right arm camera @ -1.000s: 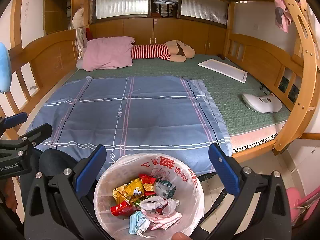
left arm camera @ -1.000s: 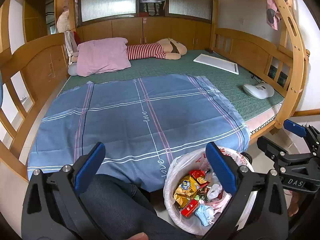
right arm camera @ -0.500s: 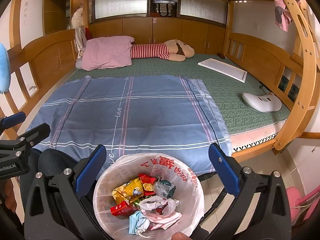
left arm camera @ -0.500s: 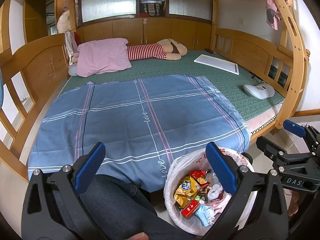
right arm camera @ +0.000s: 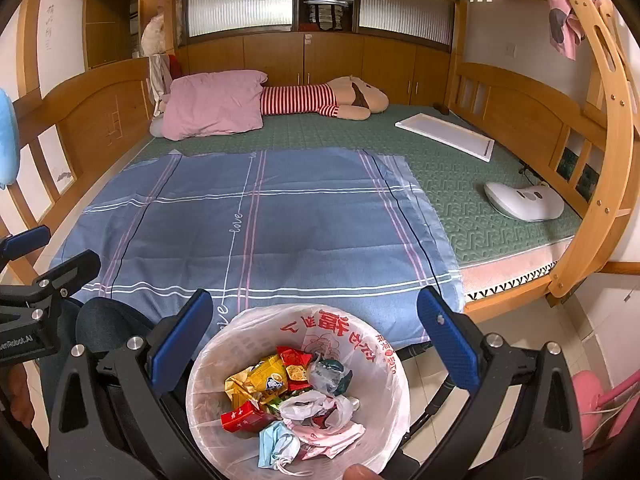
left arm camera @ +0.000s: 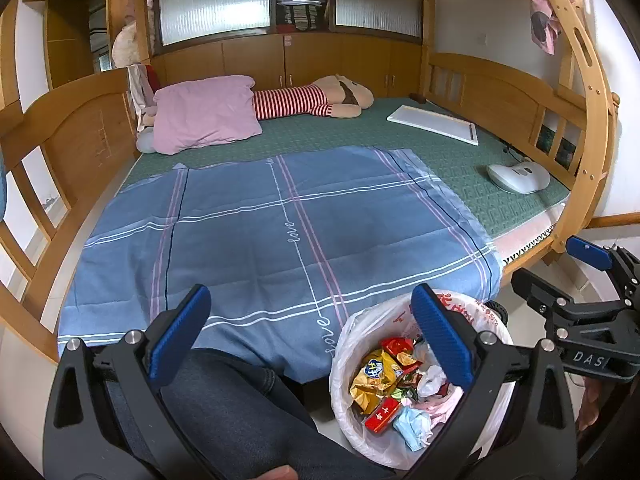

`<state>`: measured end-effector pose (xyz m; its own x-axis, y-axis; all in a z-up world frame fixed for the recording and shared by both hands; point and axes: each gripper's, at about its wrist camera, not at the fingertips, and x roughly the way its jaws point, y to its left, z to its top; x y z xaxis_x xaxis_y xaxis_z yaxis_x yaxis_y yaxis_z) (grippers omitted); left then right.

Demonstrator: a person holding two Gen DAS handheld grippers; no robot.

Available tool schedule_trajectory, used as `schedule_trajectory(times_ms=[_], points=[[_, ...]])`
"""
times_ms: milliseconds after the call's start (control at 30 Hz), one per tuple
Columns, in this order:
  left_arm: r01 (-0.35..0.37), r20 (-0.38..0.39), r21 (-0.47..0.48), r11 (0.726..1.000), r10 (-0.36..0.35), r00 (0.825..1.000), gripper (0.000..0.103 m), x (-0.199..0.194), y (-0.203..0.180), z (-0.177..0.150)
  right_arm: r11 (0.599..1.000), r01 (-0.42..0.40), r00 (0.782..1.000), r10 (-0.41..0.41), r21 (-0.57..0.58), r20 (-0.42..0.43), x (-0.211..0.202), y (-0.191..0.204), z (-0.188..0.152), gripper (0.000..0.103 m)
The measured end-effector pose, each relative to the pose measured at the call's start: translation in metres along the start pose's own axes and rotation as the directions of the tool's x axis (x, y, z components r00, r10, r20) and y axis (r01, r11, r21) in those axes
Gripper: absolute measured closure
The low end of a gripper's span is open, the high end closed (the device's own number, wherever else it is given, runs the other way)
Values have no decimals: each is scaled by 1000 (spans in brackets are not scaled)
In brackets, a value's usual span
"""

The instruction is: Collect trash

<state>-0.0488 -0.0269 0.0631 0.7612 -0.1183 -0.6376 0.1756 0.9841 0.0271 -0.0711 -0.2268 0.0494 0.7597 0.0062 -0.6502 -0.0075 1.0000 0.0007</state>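
So the person is sitting at the foot of a big wooden bunk bed [right arm camera: 516, 92], one black two-finger gripper in each hand. The left gripper [left arm camera: 310, 334] has its blue-padded fingers spread wide with nothing between them, hanging over a dark-trousered knee [left arm camera: 224, 400] and the bed's edge. The right gripper [right arm camera: 316, 338] is spread wide too, empty, right above the bin.

The bin is a round white basket lined with a thin white plastic bag with red print [right arm camera: 396, 364], standing on the tiled floor just beside the foot of the bed. All the trash I can see is in there: a crumpled yellow snack wrapper [right arm camera: 260, 380], a small red cigarette-style box [right arm camera: 242, 420], a pale blue face mask [right arm camera: 278, 446], a red foil wrapper [right arm camera: 294, 358], a balled-up white plastic bag [right arm camera: 316, 406] and some pinkish paper under it. From the left camera the same bin [left arm camera: 360, 322] sits low right, partly behind that gripper's right finger.

On the bed there's a blue sheet with white and pink stripes [right arm camera: 256, 220] laid flat over a green patterned mat [right arm camera: 472, 184], reaching the edge next to the bin. Further back: a pink pillow [right arm camera: 216, 106], a long plush doll in a red-and-white striped top [right arm camera: 320, 100], a flat white rectangular board [right arm camera: 444, 134], and a white oval gadget [right arm camera: 524, 202] near the right rail. I can't spot any loose litter on the sheet.
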Motion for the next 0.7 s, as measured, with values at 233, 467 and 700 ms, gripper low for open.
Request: schedule_trajectory(times_ms=[233, 467, 700], points=[[-26, -11, 4, 1000, 26, 1000, 3, 2, -1, -2, 1000, -3, 1000, 4, 7, -8, 3, 2, -2, 3], [16, -4, -17, 1000, -16, 1000, 3, 5, 2, -2, 1000, -6, 1000, 6, 19, -16, 7, 0, -3, 3], [35, -22, -51, 998, -36, 999, 3, 14, 8, -4, 1000, -2, 1000, 3, 27, -27, 13, 0, -5, 3]])
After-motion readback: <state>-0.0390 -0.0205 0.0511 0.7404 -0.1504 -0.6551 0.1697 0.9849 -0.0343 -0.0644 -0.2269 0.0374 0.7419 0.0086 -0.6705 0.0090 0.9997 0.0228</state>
